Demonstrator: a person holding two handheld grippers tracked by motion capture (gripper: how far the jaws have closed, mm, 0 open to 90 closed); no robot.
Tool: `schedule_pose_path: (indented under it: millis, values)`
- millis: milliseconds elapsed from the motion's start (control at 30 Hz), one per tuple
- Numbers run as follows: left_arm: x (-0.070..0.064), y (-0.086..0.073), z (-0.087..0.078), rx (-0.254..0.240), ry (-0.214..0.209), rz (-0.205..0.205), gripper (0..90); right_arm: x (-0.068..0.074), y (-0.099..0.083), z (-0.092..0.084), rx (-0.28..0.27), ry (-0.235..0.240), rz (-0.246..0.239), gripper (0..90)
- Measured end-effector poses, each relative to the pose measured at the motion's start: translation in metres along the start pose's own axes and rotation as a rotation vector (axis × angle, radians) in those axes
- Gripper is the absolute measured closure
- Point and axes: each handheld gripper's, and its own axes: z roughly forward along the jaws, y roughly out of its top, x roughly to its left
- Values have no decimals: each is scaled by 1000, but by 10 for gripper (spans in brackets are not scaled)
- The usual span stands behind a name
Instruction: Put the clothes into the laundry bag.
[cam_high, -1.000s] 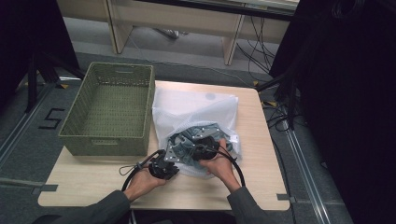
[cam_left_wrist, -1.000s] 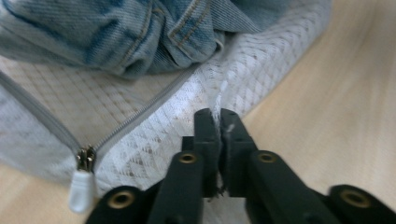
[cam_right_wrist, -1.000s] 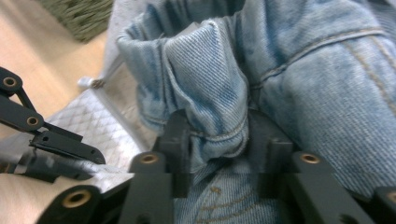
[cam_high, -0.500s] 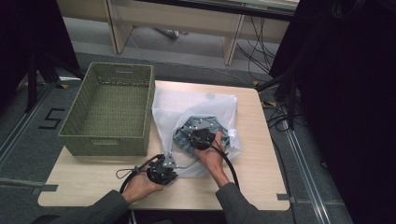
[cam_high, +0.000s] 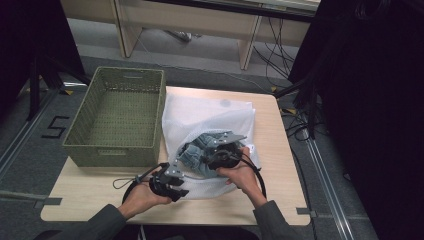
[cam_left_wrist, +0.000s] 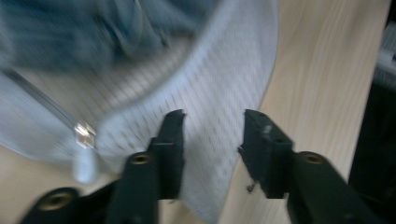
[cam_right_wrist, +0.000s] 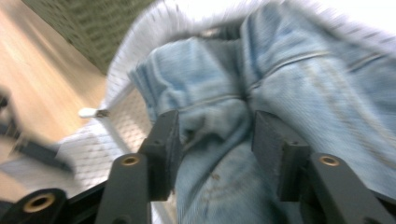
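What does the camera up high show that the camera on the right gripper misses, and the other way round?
High view alone: the whole table, the full green basket, both hands, and the left gripper over the near edge of the white mesh bag. Right gripper view alone: close-up seams of the jeans, the bag's zipper pull, and open jaws standing either side of a denim fold, having just been opening. Both share the jeans, the bag, basket weave, wooden tabletop and the right gripper.

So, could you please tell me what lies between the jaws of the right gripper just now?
A fold of the blue jeans lies between the jaws of the right gripper in the right gripper view; the jaws have just been opening.
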Motion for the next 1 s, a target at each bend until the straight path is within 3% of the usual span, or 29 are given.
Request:
schedule_pose_path:
  millis: [33, 67, 100, 133, 200, 300, 400, 433, 467, 533, 600, 633, 667, 700, 733, 800, 833, 867, 900, 933, 967, 1000]
  values:
    - [3, 8, -8, -29, 13, -19, 502, -1, 1, -9, 11, 10, 17, 493]
    - [7, 13, -13, -42, 26, -2, 482, -5, 0, -16, -1, 5, 15, 492]
    - [11, 19, -18, -68, 49, -7, 469, -7, -2, -20, -12, -4, 15, 490]
    - [17, 28, -23, -102, 77, -40, 459, -10, -3, -25, -11, -10, 30, 488]
    - [30, 43, -27, -130, 132, -41, 452, -16, -7, -32, -21, -38, 34, 484]
    - [49, 64, -23, -127, 178, -56, 436, -24, -13, -39, -31, -71, 47, 477]
    - [62, 81, -8, -92, 234, -29, 411, -30, -15, -45, -30, -91, 44, 462]
    - [67, 85, 0, -74, 246, -38, 397, -30, -16, -45, -32, -91, 50, 460]
    - [70, 88, 7, -66, 262, -35, 402, -30, -16, -44, -46, -97, 63, 457]
    - [76, 92, 19, -45, 288, -17, 451, -32, -17, -44, -28, -95, 35, 450]
    - [80, 94, 28, -38, 290, -20, 597, -30, -18, -41, -11, -86, 47, 444]
    - [81, 95, 29, -36, 288, -22, 714, -30, -19, -39, -5, -92, 31, 440]
    - [81, 96, 28, -36, 295, -18, 787, -28, -20, -39, 28, -93, 54, 437]
    - [79, 98, 25, -53, 293, -14, 837, -28, -21, -37, 36, -96, 40, 435]
    - [77, 100, 20, -63, 279, 2, 873, -28, -22, -35, 42, -90, 60, 433]
    - [70, 103, 9, -70, 271, 53, 886, -28, -26, -30, 63, -71, 44, 418]
    - [64, 104, 5, -127, 254, 26, 886, -28, -29, -25, 48, -54, 42, 409]
    - [59, 105, -3, -161, 223, 25, 886, -27, -30, -23, 93, -10, 40, 416]
    - [56, 105, -7, -182, 201, 30, 886, -25, -33, -17, 89, 2, 48, 435]
    - [53, 105, -11, -198, 172, 49, 886, -22, -34, -14, 88, 10, 70, 464]
    - [50, 104, -14, -207, 153, 57, 885, -22, -34, -11, 125, 16, 44, 527]
    - [47, 103, -13, -199, 124, 58, 885, -19, -33, -5, 111, 11, 67, 601]
